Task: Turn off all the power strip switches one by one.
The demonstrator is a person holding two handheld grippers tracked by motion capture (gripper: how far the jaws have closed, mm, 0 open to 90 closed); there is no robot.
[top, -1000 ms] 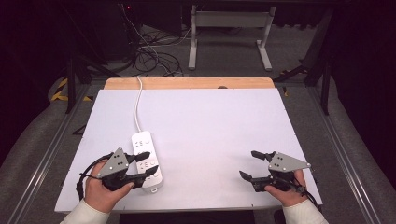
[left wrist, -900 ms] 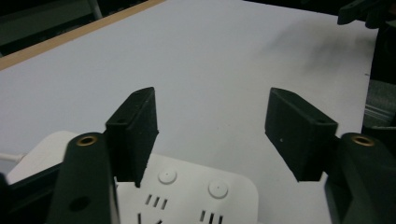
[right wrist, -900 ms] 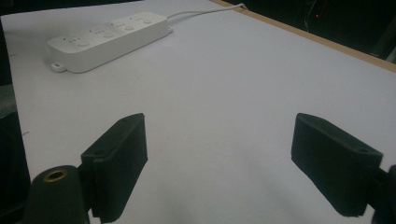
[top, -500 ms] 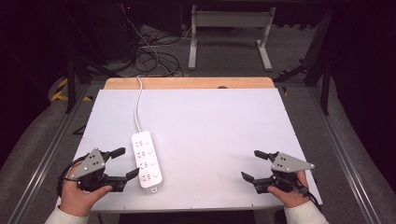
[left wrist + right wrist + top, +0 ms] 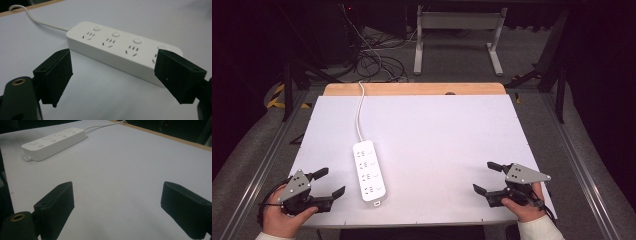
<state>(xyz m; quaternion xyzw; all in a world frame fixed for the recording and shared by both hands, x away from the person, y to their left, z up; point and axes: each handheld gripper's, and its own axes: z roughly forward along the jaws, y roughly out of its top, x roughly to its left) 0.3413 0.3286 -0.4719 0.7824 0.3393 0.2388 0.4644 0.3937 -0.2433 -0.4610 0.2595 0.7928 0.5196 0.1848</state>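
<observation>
A white power strip (image 5: 369, 171) with several sockets lies flat on the white table top (image 5: 437, 130), at the front left. Its white cable (image 5: 359, 112) runs off over the far edge. My left gripper (image 5: 332, 181) is open at the front left corner, just left of the strip and apart from it, holding nothing. Seen from the left gripper view, the strip (image 5: 120, 50) lies across just beyond the open left gripper (image 5: 117, 77). My right gripper (image 5: 482, 176) is open and empty at the front right. In the right gripper view the strip (image 5: 53, 141) lies far off beyond the right gripper (image 5: 117, 205).
A wooden strip (image 5: 412, 89) borders the table's far edge. Behind it on the floor are tangled cables (image 5: 377, 65) and a white table frame (image 5: 457, 30). Metal rails (image 5: 582, 170) run along both sides of the table.
My left gripper has pulled away from the power strip, moving left and toward the front corner. The right gripper has shifted only slightly. The strip has stayed in place.
</observation>
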